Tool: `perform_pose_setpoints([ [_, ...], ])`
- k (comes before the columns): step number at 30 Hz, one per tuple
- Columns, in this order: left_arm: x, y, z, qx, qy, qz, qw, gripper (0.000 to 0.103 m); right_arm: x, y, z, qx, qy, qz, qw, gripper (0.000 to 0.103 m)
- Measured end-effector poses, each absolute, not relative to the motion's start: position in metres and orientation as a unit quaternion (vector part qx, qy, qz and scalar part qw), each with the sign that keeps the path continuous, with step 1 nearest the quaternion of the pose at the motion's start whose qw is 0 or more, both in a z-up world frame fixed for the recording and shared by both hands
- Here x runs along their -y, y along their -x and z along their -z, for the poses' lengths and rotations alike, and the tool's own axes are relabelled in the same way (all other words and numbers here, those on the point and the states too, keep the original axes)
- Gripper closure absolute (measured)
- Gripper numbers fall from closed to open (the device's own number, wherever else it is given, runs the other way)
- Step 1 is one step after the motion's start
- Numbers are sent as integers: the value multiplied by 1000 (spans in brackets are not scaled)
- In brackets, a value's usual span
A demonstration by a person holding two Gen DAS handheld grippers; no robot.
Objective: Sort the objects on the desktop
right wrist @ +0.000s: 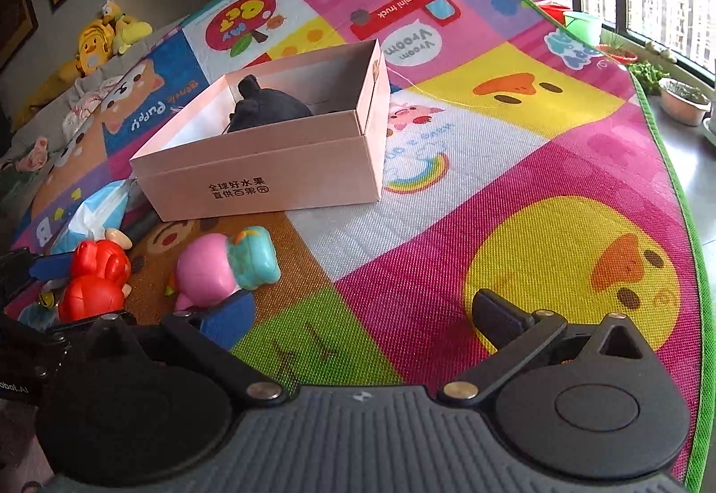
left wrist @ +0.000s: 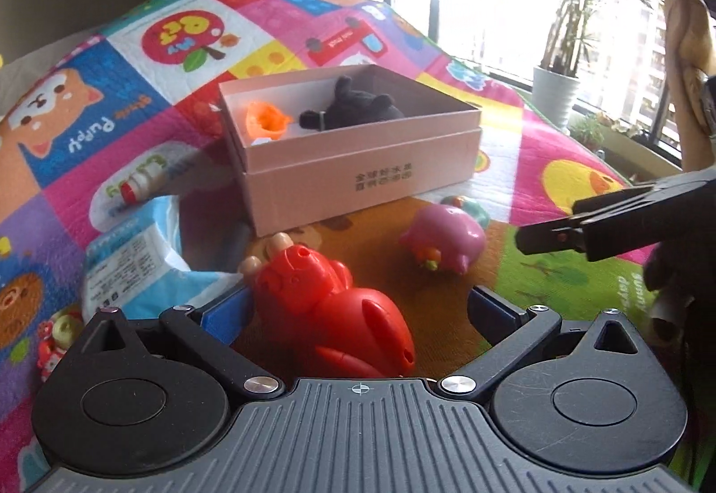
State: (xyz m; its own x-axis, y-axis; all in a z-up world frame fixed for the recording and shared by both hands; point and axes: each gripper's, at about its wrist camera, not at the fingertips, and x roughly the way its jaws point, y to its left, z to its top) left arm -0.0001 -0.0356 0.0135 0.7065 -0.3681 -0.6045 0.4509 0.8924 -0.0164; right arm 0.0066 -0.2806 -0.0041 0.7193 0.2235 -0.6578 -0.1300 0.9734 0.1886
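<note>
Both hand-held grippers gape, empty; only left wrist view shows orange toy (left wrist: 265,122) inside pink box (left wrist: 358,175).

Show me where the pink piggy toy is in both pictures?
Left wrist view: the pink pig toy lies right of centre on the mat, in front of the pink box.
Right wrist view: the pig lies lower left, beside a teal toy.
Shared landmark: the pink box.
</note>
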Motion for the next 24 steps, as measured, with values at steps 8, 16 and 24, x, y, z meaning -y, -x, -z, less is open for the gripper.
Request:
perform_pose_setpoints([
  [8, 35, 24, -12, -308, -64, 273, 909, 0, 276, -8, 4, -365, -51, -89, 925, 0],
  [16, 42, -7, -21, -300, -79, 249, 917, 0, 273, -9, 4, -364, -44, -86, 926, 0],
  [24, 52, -2, -16, -320, -78, 305, 894, 0, 278, -7, 4, -359, -62, -90, 927, 0],
])
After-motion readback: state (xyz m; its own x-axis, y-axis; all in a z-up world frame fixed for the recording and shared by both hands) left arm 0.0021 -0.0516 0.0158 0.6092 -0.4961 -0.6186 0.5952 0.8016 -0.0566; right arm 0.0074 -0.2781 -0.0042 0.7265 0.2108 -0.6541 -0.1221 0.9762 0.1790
